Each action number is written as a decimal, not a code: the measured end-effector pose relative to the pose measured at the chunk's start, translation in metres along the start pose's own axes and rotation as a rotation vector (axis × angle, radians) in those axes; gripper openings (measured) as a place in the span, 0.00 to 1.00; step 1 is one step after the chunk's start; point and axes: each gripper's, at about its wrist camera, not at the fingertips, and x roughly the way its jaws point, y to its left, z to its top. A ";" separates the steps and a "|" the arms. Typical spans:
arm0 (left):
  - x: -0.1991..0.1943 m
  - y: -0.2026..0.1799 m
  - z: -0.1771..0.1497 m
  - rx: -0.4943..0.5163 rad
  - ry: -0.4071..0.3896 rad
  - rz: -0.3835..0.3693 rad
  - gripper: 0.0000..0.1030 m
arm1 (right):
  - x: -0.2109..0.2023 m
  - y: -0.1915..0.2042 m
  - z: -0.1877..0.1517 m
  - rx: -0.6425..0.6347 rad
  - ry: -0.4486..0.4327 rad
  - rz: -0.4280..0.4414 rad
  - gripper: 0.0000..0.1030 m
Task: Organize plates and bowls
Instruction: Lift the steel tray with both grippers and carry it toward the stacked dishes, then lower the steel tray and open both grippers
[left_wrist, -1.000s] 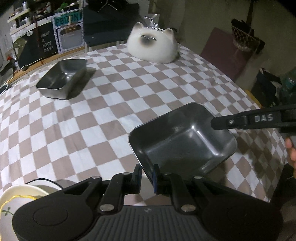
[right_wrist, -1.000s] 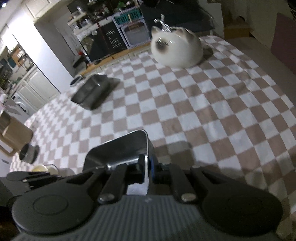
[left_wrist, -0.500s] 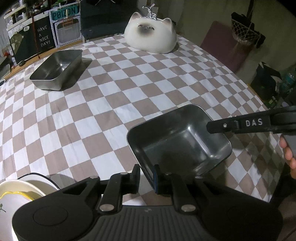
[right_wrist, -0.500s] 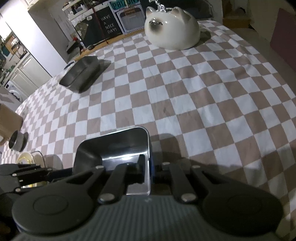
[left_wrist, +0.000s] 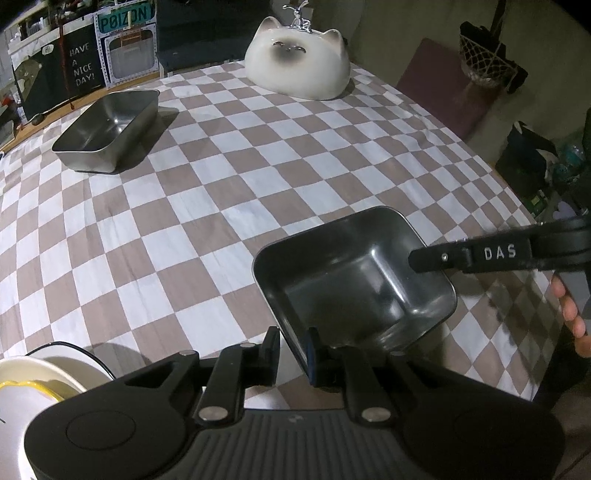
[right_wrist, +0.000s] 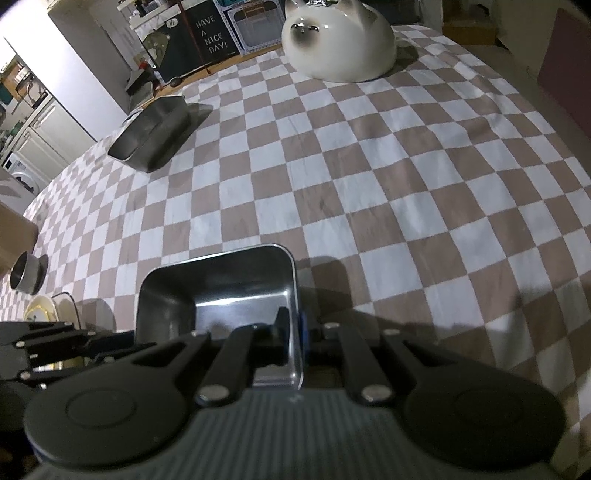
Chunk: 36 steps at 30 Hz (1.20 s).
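A square metal bowl is held over the near part of the checkered table. My left gripper is shut on its near-left rim. My right gripper is shut on its right rim; the bowl also shows in the right wrist view, and the right gripper's arm enters the left wrist view. A second rectangular metal bowl stands at the far left of the table. White and yellow plates lie at the near left.
A white cat-shaped ceramic dish stands at the far side. A small metal cup sits near the left edge in the right wrist view. A chair and bags are past the right edge.
Both grippers have carried the square bowl a little forward over the table, keeping their hold. The far bowl and cat dish appear closer.
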 end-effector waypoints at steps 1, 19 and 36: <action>-0.001 0.001 0.000 -0.003 -0.002 0.002 0.17 | 0.001 0.000 0.000 -0.002 0.007 -0.002 0.09; -0.025 0.011 0.001 -0.035 -0.062 -0.008 0.60 | -0.019 0.006 0.000 -0.014 -0.023 -0.042 0.54; -0.071 0.084 0.009 -0.198 -0.254 0.034 1.00 | -0.025 0.036 0.036 0.058 -0.249 -0.028 1.00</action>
